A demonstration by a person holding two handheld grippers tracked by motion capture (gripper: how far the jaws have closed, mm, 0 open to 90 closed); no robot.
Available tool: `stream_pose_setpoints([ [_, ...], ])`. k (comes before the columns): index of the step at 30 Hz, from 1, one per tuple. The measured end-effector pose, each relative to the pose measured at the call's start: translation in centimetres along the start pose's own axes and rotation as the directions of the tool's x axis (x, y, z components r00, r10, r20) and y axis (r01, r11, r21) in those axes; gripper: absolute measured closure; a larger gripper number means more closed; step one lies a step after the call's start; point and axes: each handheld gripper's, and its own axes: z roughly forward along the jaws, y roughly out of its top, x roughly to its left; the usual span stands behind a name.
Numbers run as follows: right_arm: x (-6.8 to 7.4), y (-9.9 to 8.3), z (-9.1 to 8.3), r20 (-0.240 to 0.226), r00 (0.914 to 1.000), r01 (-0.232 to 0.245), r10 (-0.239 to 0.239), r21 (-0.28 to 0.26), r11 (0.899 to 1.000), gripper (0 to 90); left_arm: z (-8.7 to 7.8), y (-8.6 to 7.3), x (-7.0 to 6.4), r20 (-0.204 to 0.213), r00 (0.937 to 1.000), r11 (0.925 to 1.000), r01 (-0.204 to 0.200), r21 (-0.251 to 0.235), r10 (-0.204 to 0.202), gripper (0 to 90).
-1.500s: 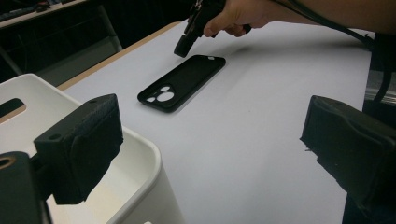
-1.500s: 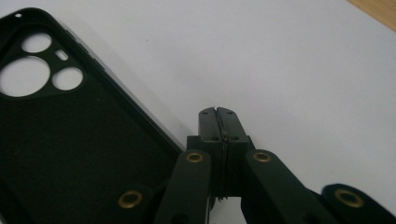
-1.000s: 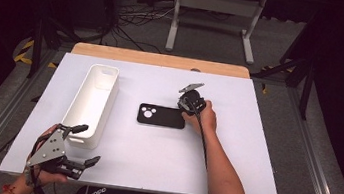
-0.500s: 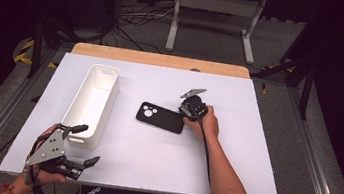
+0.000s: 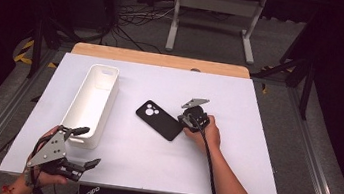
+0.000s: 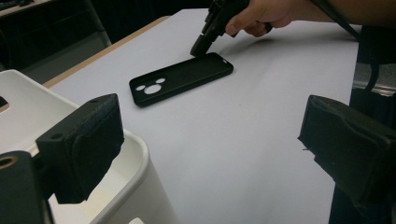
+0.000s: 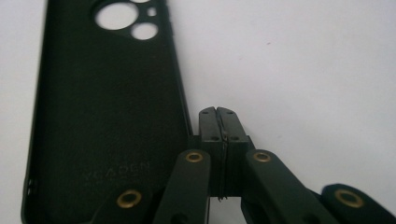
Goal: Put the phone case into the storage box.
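- The left gripper (image 5: 86,147) sits at the near left corner of the white table (image 5: 232,160), held in the person's left hand (image 5: 41,173). Its two black jaws stand wide apart with nothing between them. The grey three-cornered plate on top faces upward in the high view.
- In the left gripper view, one of this gripper's pads (image 6: 84,144) hangs over the near end of the bin, and the other pad is out over bare table.
- A long white bin (image 5: 92,102) lies on the left part of the table, running from near to far. It is open on top, and nothing shows inside it. Its near end is just beside the left gripper's upper jaw.
- A black phone case (image 5: 159,120) lies flat near the middle of the table, well apart from the bin. It is set at a slant, its camera cut-outs at the end nearer the bin. In the right gripper view the inner face is up and bears faint lettering, too dim to read for certain.
- The right gripper (image 5: 185,121) is held by the person's right hand (image 5: 205,131) just right of the case. Its jaws are pressed together and hold nothing, as the right gripper view shows. The tips (image 7: 217,122) rest beside the case's long edge; whether they touch it cannot be told.
- A light wooden strip (image 5: 160,59) borders the table's far edge.
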Motion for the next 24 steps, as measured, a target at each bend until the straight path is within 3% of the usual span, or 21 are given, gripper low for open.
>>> stream_pose_setpoints([
  [4,1.3,-0.6,-0.6,0.005,0.9996,0.028,-0.028,0.000,1.000,90.0,0.0,0.0,0.0,-0.011,0.9998,0.9999,0.014,-0.009,-0.014,6.2],
  [19,5.3,-1.5,-2.2,-0.081,0.9902,0.116,-0.114,0.028,0.993,90.0,-0.3,0.0,0.2,-0.036,0.9988,0.9993,0.032,-0.017,-0.032,5.1],
  [24,6.3,-1.3,-2.2,-0.080,0.9878,0.137,-0.134,0.038,0.990,90.0,-0.5,0.2,0.5,-0.047,0.9978,0.9986,0.046,-0.028,-0.047,5.7],
])
